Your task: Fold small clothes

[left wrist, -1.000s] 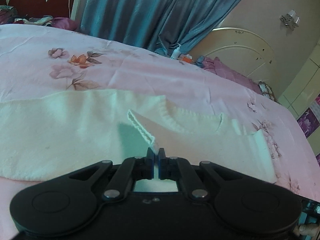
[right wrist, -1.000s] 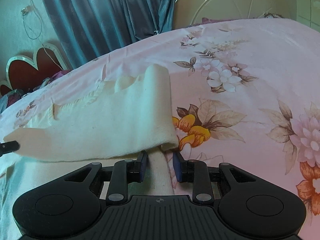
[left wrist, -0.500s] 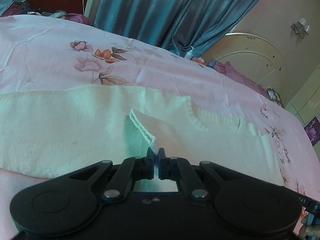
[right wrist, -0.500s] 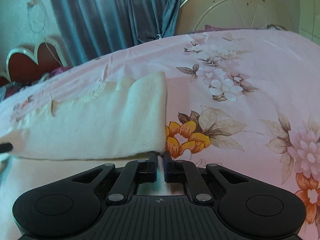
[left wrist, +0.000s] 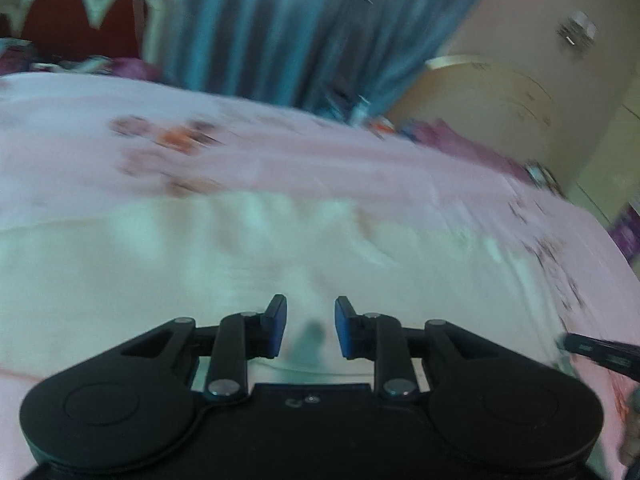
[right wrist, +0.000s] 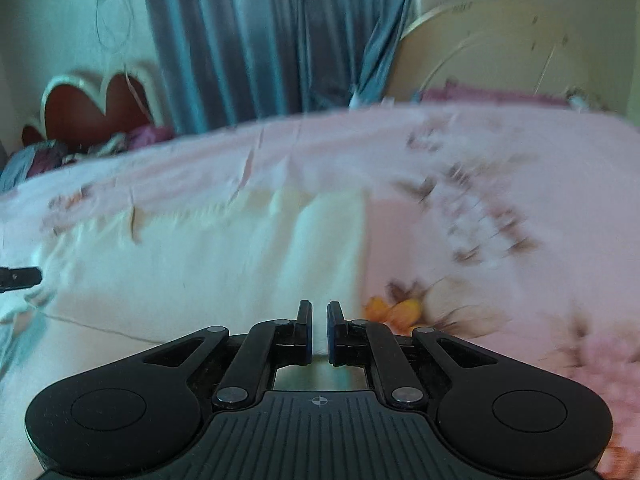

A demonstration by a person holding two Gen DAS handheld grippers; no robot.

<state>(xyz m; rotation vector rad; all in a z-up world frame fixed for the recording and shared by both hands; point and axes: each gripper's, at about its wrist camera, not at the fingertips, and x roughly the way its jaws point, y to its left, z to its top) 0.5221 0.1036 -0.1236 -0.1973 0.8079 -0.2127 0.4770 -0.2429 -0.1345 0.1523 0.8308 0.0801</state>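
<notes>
Both views blurred. A wide bed covered by a pale pink sheet printed with brown and orange flowers (right wrist: 500, 216) fills the near and middle ground. Behind it hang long blue-grey curtains (right wrist: 272, 36), folds reaching down to the bed's far edge. Far left stands a dark red scalloped headboard with cream trim (left wrist: 86, 16); purple bedding (right wrist: 148, 136) is bunched at its foot. Far right, a cream arched panel with thin curved lines (left wrist: 496, 100) leans by a beige wall (left wrist: 532, 4). A small metal wall fitting (left wrist: 578, 32) hangs high on the right. Daylight looks soft, tinted blue-green.
</notes>
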